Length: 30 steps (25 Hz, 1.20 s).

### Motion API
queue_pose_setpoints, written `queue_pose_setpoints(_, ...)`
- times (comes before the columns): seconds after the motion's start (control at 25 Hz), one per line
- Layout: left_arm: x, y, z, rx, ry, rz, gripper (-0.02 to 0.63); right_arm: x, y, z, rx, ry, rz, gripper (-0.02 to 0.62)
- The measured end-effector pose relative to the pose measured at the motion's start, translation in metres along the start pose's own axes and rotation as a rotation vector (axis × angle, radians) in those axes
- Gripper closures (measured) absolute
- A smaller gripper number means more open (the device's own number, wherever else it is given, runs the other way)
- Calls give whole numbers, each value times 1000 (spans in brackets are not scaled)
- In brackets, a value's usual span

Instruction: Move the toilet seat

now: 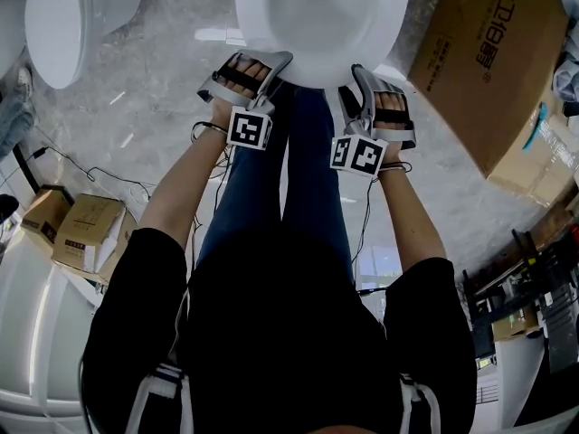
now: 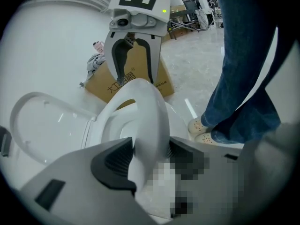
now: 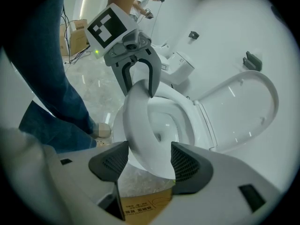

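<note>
The white toilet seat [image 2: 145, 121] is lifted off the bowl [image 3: 183, 111] and stands tilted on edge, with the lid [image 3: 243, 111] leaning open behind it. My left gripper [image 2: 147, 158] has the seat's front rim between its dark pads, and both pads press on it. My right gripper [image 3: 147, 161] grips the same rim from the other side, its pads against the ring. In the head view the left gripper [image 1: 271, 61] and the right gripper [image 1: 357, 70] sit side by side at the bowl's near edge.
A large cardboard box [image 1: 488, 52] lies right of the toilet and another toilet [image 1: 72, 16] stands at the left. Small boxes [image 1: 81, 233] and cables are on the marble floor. The person's legs [image 1: 289, 188] stand right in front of the bowl.
</note>
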State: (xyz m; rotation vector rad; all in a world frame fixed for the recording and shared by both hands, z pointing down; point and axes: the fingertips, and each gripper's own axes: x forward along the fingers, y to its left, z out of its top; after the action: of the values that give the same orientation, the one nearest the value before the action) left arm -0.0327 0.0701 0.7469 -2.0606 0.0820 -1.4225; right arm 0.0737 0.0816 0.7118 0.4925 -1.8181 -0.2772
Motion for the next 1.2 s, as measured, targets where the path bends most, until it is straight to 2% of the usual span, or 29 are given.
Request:
queue_pose_setpoints(0.24,-11,10,1,13,-3,-6,388,-9,-4,2,-8,1,-25,307)
queue_pose_setpoints(0.36,-17,15,8,-45,-34,-6,393,-11,-3,1,-36,18,-33,306)
queue_pose_setpoints(0.48,-26,25,8,-9,-25,5,401,-16,-5,0,-53,23,-45,305)
queue_pose_setpoints(0.6,-35,35,14,-49,-53,11,410,-22,-14,4,-53,27,-70,306)
queue_pose_setpoints(0.76,-46,45,16,-63,-53,3,419,-29,-27,10,-59,33,-97,307)
queue_pose_setpoints(0.92,-56,56,20,-109,-61,-2,423,-39,-41,15,-77,42,-113,307)
queue_pose_setpoints(1.08,-64,76,20,-105,-52,28,433,-45,-57,16,-99,50,-123,312)
queue_pose_setpoints(1.2,-69,83,20,-111,-41,20,437,-51,-67,20,-110,54,-131,319)
